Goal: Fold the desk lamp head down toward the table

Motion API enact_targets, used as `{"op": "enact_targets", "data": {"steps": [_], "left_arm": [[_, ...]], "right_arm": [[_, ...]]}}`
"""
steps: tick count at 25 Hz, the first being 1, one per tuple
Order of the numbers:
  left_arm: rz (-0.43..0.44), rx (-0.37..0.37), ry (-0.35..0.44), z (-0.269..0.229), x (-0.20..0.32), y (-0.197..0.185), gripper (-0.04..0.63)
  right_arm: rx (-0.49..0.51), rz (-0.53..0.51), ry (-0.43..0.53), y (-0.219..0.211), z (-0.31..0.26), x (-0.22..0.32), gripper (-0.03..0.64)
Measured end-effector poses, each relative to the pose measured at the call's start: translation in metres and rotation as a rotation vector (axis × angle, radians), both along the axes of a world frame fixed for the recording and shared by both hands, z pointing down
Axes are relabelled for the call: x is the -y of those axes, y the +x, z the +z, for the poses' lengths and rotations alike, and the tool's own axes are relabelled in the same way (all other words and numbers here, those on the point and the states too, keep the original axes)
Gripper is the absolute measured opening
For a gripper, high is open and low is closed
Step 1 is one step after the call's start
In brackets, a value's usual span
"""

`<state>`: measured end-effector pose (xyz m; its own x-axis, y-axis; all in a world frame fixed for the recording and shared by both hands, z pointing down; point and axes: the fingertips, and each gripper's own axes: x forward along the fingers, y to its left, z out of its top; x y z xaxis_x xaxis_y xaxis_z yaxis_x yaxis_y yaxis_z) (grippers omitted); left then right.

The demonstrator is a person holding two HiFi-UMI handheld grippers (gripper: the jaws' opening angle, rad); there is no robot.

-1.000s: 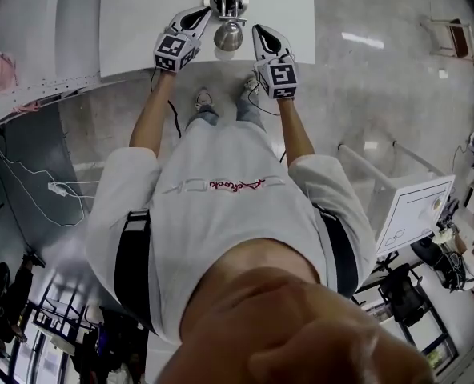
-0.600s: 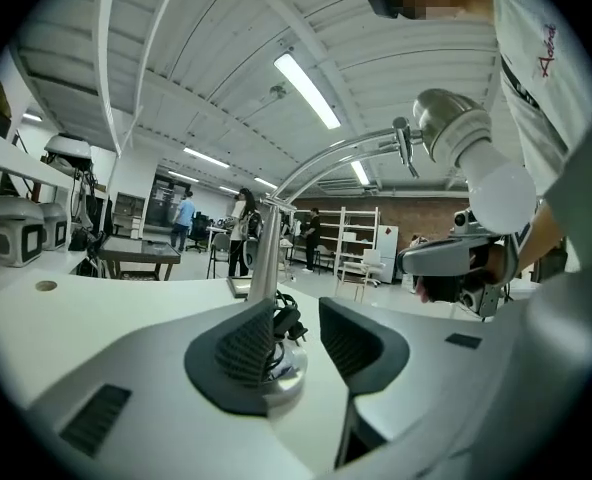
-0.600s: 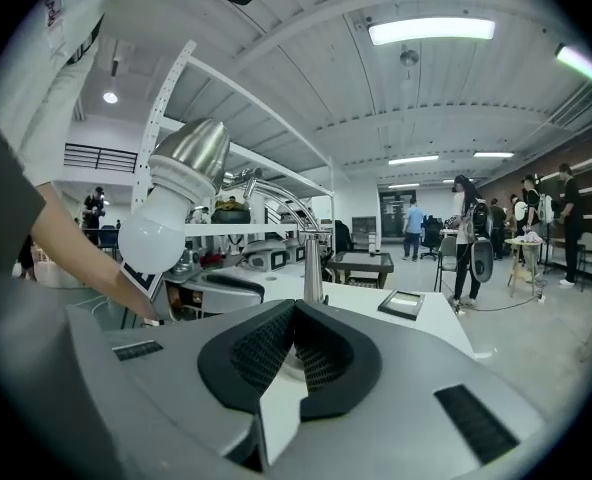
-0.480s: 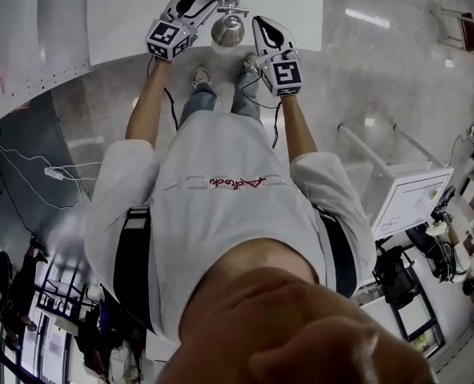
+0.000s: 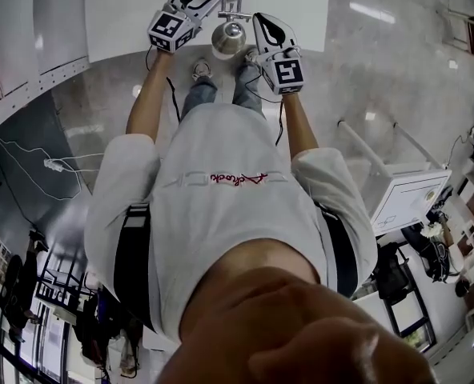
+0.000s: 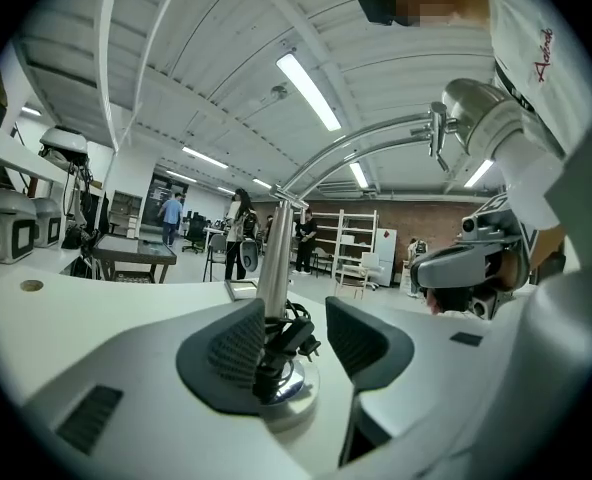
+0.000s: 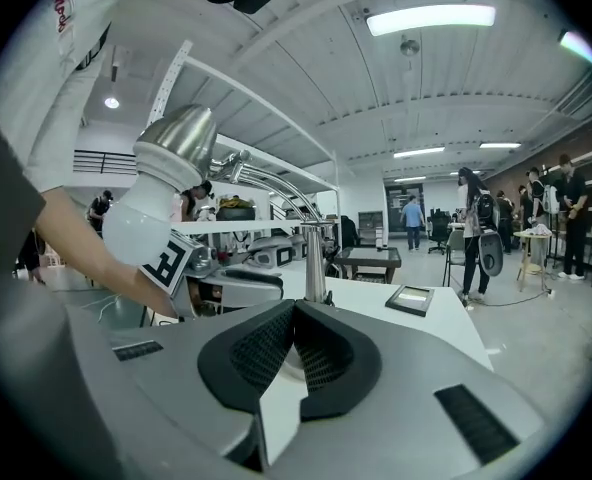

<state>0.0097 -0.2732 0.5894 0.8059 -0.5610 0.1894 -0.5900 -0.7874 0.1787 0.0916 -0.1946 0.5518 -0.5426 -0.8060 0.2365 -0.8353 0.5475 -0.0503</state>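
Now my left gripper [image 6: 296, 320], jaws just opened wide, straddles the desk lamp's upright stem [image 6: 274, 268] near the table's [image 5: 125, 14] front edge; the lamp head [image 6: 484, 118] hangs above-right, nearer my clenched, empty right gripper [image 7: 294, 310]

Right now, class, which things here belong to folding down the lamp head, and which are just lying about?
Job: lamp head; lamp post; table; left claw, jaws just opening, post between them; right claw, shut, empty.
Lying about: flat frame on the table; white cabinet; floor cable.
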Motion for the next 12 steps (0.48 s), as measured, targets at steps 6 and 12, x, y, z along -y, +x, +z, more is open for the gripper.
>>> {"op": "enact_targets", "data": {"steps": [6, 12], "left_arm": [[0.013, 0.002, 0.001, 0.000, 0.025, 0.009, 0.195], [0.038, 0.001, 0.008, -0.002, 0.051, 0.025, 0.195]], "right_arm": [[0.001, -0.033, 0.004, -0.009, -0.002, 0.019, 0.029], [-0.012, -0.057, 0.012, -0.018, -0.003, 0.029, 0.029]]}}
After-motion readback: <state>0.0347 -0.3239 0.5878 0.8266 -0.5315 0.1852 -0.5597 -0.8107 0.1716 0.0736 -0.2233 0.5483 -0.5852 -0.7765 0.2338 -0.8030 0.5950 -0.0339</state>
